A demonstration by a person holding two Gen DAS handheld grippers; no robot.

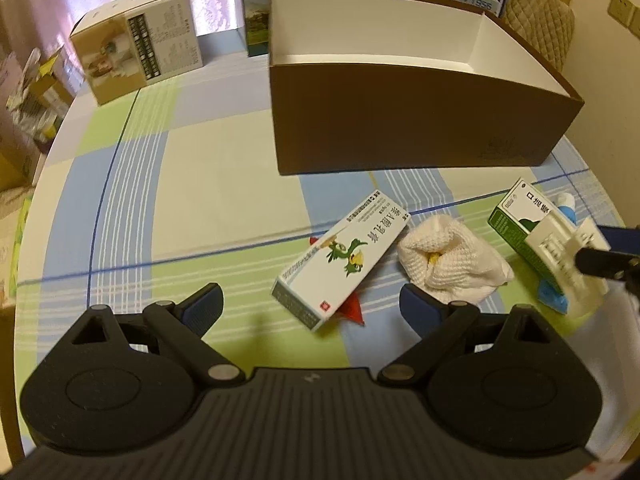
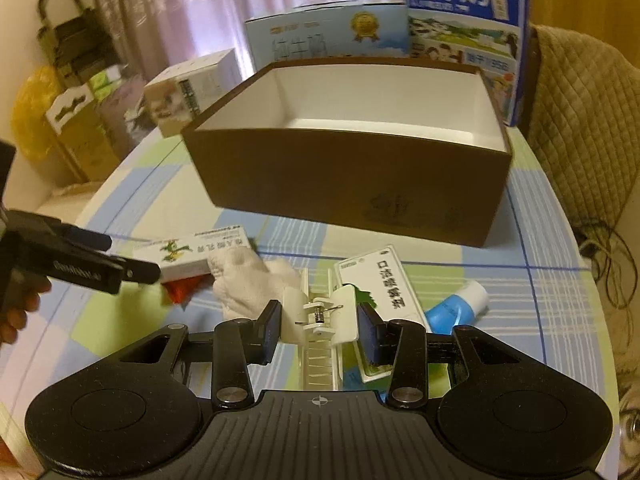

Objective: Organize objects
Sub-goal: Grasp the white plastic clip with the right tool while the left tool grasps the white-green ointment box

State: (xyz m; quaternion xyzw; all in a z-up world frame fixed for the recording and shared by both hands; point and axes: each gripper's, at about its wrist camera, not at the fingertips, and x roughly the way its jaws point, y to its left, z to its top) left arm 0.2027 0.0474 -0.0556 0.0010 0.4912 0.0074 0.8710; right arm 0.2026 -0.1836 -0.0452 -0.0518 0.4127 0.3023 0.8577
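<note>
My right gripper [image 2: 320, 334] is shut on a white plastic clip [image 2: 326, 312] and holds it just above the checked tablecloth. Beneath it lie a green-and-white medicine box [image 2: 386, 284] and a blue-and-white tube [image 2: 460, 302]. In the left wrist view the same clip [image 1: 560, 248] shows at the far right in the right gripper [image 1: 588, 246]. My left gripper [image 1: 310, 300] hovers open above a white box printed with a green bird [image 1: 340, 260], which rests on a red item [image 1: 352, 308]. A crumpled white cloth [image 1: 452, 264] lies between the two boxes. The open brown box [image 1: 400, 120] with a white inside stands behind them.
Milk cartons [image 2: 464, 32] stand behind the brown box and a printed carton [image 1: 140, 52] sits at the back left. A quilted chair back [image 2: 580, 120] is on the right. Bags and boxes [image 2: 72, 112] crowd the floor beyond the table's left edge.
</note>
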